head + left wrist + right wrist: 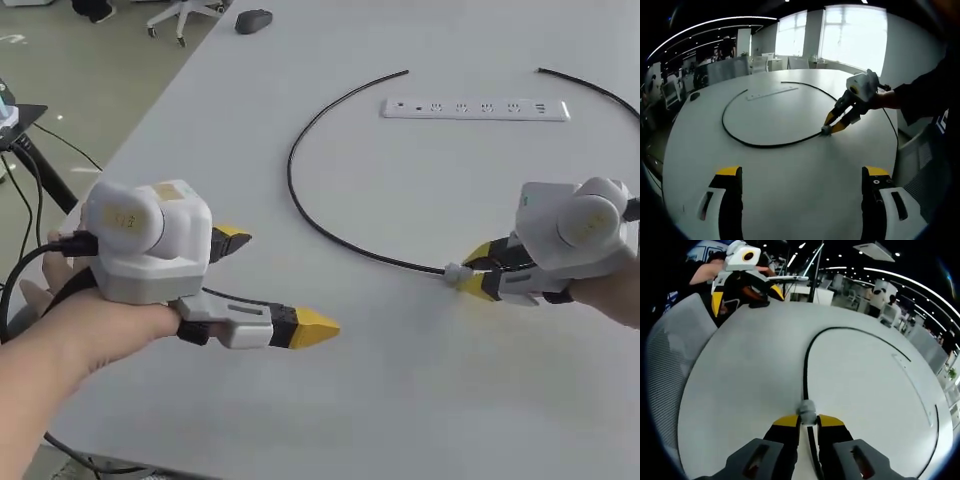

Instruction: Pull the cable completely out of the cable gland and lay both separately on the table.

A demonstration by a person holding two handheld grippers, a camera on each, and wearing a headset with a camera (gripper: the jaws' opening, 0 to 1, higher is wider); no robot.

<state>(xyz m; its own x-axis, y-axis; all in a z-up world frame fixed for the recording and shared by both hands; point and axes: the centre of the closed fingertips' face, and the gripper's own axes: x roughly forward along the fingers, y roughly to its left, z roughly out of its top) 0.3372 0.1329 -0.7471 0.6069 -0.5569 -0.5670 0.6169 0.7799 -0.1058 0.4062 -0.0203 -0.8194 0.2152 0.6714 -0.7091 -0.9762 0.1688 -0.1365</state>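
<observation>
A long black cable (291, 175) curves over the white table (400, 380), and its far end (404, 73) lies by the power strip. A small grey cable gland (457, 271) sits on the cable at the right. My right gripper (479, 272) is shut on the cable just behind the gland, low over the table. In the right gripper view the gland (807, 410) rests right past the yellow fingertips (788, 422), with the cable (813, 442) running between them. My left gripper (275, 283) hovers open and holds nothing at the left, well away from the gland (826, 130).
A white power strip (475, 108) lies at the back of the table, and a dark grey mouse (253, 20) sits further back. Another stretch of black cable (590, 88) runs off to the right. The table edge (130, 150) falls away on the left, with office chairs beyond.
</observation>
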